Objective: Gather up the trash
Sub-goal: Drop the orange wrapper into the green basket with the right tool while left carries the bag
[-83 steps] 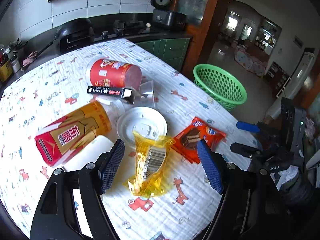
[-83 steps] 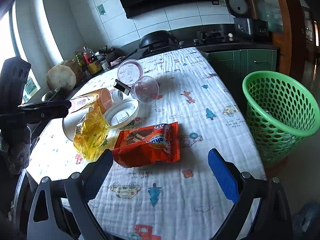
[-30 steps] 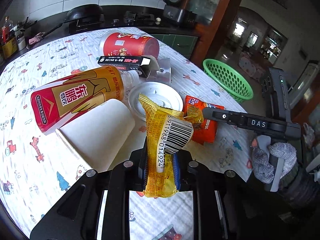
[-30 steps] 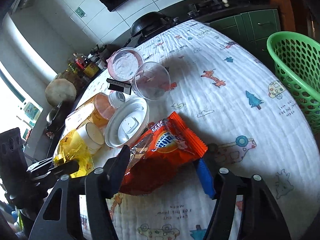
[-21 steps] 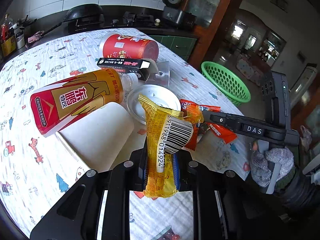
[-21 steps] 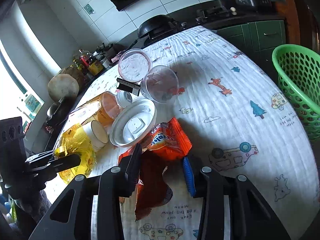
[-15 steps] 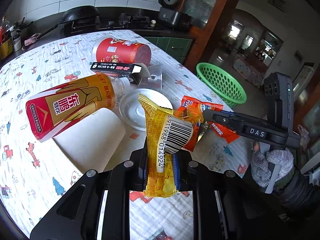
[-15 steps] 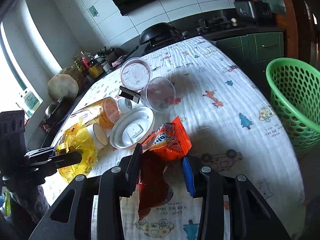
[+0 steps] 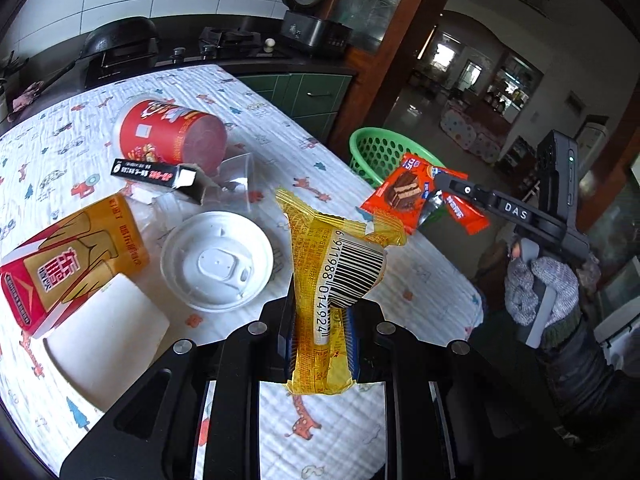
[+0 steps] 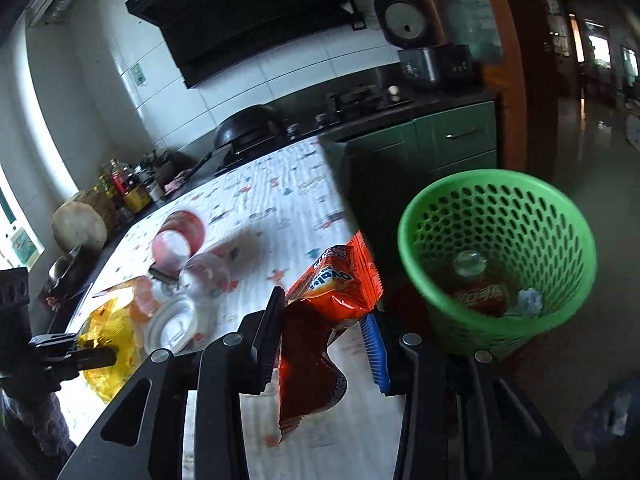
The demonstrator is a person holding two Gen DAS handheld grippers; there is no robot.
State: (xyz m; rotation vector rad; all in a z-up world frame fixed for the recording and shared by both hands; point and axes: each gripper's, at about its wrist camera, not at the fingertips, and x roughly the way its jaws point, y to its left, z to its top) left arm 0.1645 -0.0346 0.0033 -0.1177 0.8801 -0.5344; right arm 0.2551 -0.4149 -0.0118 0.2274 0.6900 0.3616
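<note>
My left gripper (image 9: 320, 336) is shut on a yellow snack wrapper (image 9: 336, 280) with a barcode, held above the table; it also shows in the right wrist view (image 10: 108, 340). My right gripper (image 10: 326, 332) is shut on an orange-red snack wrapper (image 10: 324, 320), lifted off the table near its right edge; the left wrist view shows this wrapper (image 9: 416, 196) in front of the green mesh basket (image 9: 372, 152). The basket (image 10: 496, 256) stands on the floor to the right and holds a bottle (image 10: 476, 284).
On the patterned tablecloth (image 9: 280, 128) lie a red tub (image 9: 168, 136), a black carton (image 9: 152, 172), a clear cup (image 9: 236, 180), a white lid (image 9: 218, 260), a red-gold bottle (image 9: 68, 256) and a white paper cup (image 9: 104, 332). A dark counter with stove stands behind.
Both grippers closed on their wrappers and lifted them. The right gripper has swung right with the orange wrapper, toward the green basket.
</note>
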